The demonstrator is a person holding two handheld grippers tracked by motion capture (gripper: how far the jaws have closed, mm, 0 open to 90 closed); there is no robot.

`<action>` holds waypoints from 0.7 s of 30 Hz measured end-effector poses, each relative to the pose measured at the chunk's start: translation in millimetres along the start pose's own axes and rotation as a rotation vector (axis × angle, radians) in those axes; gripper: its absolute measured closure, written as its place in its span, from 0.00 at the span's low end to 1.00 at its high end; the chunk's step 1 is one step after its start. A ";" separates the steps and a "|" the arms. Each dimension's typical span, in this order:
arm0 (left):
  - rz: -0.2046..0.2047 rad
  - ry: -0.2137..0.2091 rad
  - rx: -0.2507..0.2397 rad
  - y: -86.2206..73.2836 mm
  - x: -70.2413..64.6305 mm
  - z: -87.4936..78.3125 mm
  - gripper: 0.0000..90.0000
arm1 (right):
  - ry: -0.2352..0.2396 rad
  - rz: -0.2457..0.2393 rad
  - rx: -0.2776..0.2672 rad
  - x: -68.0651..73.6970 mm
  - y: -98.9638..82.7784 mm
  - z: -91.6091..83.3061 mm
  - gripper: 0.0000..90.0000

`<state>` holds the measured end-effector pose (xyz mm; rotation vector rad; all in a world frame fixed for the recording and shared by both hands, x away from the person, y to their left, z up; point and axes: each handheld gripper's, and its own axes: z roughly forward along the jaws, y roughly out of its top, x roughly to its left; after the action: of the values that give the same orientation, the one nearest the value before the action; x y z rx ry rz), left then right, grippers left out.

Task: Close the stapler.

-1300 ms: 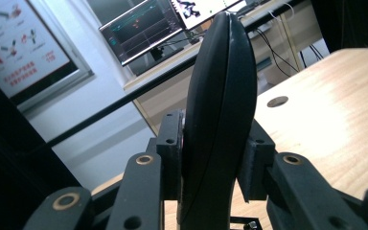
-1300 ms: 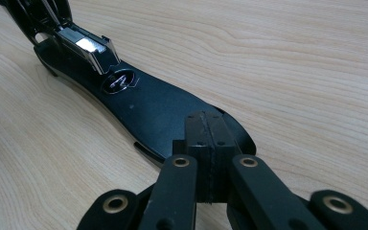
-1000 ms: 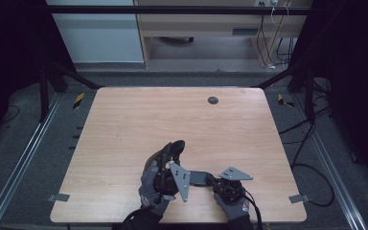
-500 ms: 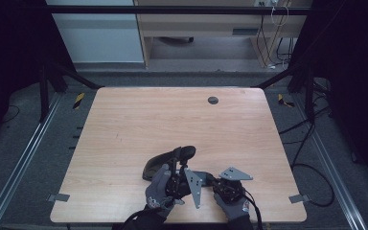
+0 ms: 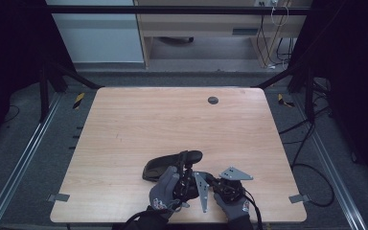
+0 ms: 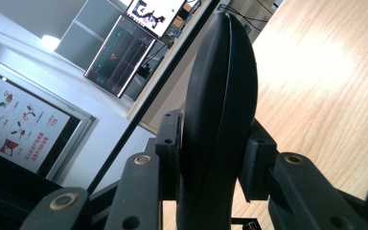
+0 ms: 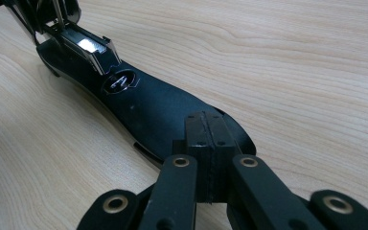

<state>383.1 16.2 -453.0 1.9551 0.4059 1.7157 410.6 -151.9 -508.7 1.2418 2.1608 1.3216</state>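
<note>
A black shoe lies low over the wooden table near its front edge, pointing left to right. My left gripper is shut across it; in the left gripper view the shoe stands edge-on, with the left gripper clamping it from both sides. In the right gripper view the shoe's flat black face carries a round logo. My right gripper is shut, pads pressed together over the near end of that face. Whether they pinch any of it I cannot tell. In the high view the right gripper sits just right of the left one.
Gloved hands hold both grippers at the table's front edge. A small dark round disc lies near the far edge. Cables run over the floor to the right.
The left hand has carried the shoe right and down. The shoe stood tilted up a second ago and now lies flatter and longer across the table. The right gripper has kept still.
</note>
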 end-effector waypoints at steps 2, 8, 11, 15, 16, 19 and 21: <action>0.011 -0.002 -0.005 -0.2 -2.2 0.2 0.73 | 0.000 0.000 0.000 0.1 0.0 0.0 1.00; 0.066 -0.005 -0.006 -0.2 -11.4 0.4 0.73 | 0.000 -0.002 0.001 0.1 0.0 0.0 1.00; 0.097 -0.007 -0.007 -0.5 -15.9 0.2 0.72 | 0.001 -0.001 0.001 0.0 0.0 0.0 1.00; 0.122 -0.021 -0.003 -1.1 -20.5 -0.2 0.72 | 0.003 0.003 0.002 -0.7 0.0 0.0 1.00; 0.118 -0.023 -0.009 -1.5 -22.3 0.1 0.72 | 0.006 0.006 0.004 -0.5 0.1 -0.3 1.00; 0.135 -0.028 -0.008 -1.7 -23.9 0.0 0.71 | 0.004 0.004 0.003 -0.6 0.1 -0.1 1.00; 0.138 -0.033 -0.007 -1.6 -24.6 0.1 0.71 | 0.004 0.003 0.001 -0.9 0.0 0.1 1.00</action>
<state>379.5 4.5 -474.4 2.0460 0.2575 1.7632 411.1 -152.5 -508.9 1.2442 2.1640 1.3256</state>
